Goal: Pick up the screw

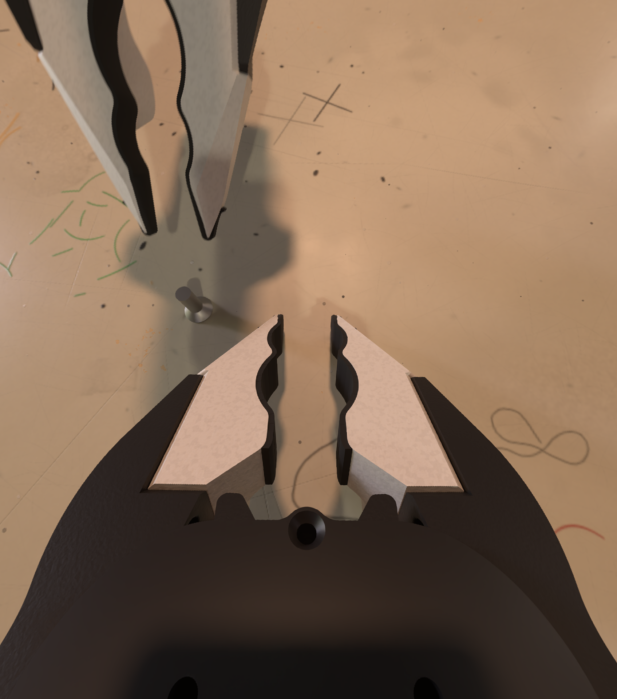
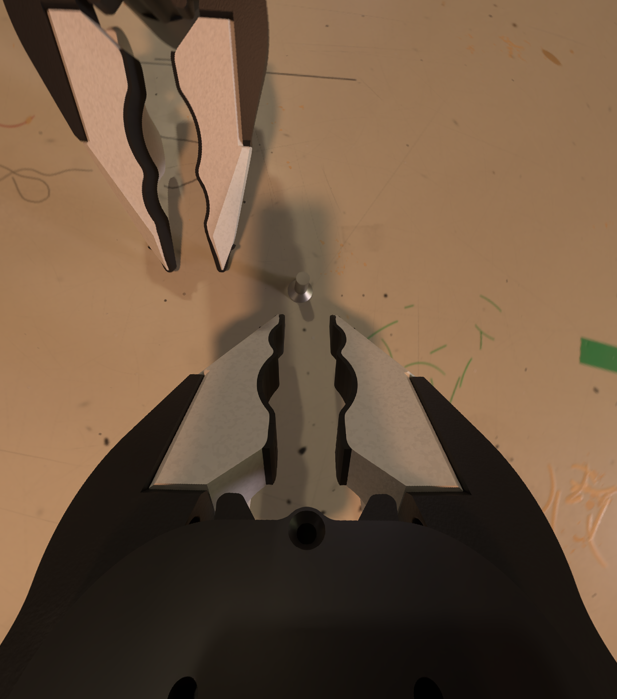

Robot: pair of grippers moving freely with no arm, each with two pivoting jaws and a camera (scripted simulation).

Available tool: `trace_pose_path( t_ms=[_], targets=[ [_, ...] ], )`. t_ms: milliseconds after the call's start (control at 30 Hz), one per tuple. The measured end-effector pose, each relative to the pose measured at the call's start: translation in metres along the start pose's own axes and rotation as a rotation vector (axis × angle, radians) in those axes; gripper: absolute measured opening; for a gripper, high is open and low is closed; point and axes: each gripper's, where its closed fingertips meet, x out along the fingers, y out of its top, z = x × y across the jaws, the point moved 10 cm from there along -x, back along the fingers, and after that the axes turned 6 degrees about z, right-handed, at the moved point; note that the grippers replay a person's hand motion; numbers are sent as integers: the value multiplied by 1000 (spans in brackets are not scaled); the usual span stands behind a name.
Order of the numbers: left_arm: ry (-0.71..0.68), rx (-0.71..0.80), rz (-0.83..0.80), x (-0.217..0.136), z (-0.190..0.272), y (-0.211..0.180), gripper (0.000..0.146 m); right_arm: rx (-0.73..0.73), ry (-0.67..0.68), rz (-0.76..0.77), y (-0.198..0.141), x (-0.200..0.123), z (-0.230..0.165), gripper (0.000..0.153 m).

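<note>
1. A small grey screw [image 1: 193,305] stands head-down on a scuffed tan table [image 1: 488,227], shank pointing up, gripped by nothing.

2. The left gripper [image 1: 306,317] hangs over the table with its jaws parted and empty. The screw lies just ahead of its left fingertip, outside the gap.

3. The right gripper [image 2: 306,317] is likewise released, with nothing between its fingers [image 2: 238,397]. In its own view the screw [image 2: 300,292] sits just beyond the tips, close to the line of the gap.

4. The two tools face each other, tips pointing inward, the screw on the table between them. In the left wrist view the right gripper [image 1: 176,232] comes down from the top of frame; in the right wrist view the left gripper [image 2: 194,269] does the same.

5. Both cast dark shadows across the screw's patch of table; whether either fingertip touches the surface is hard to judge.

6. Green, orange and pencil scribbles mark the table, and a strip of green tape [image 2: 609,357] lies off to the side.
</note>
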Motion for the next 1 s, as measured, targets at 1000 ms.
trace_pose_path(
  t_ms=[1000],
  targets=[
    [35, -3, 244, -22, -1, 20, 22, -4, 270, 263, 10, -12, -28, 8]
  ],
)
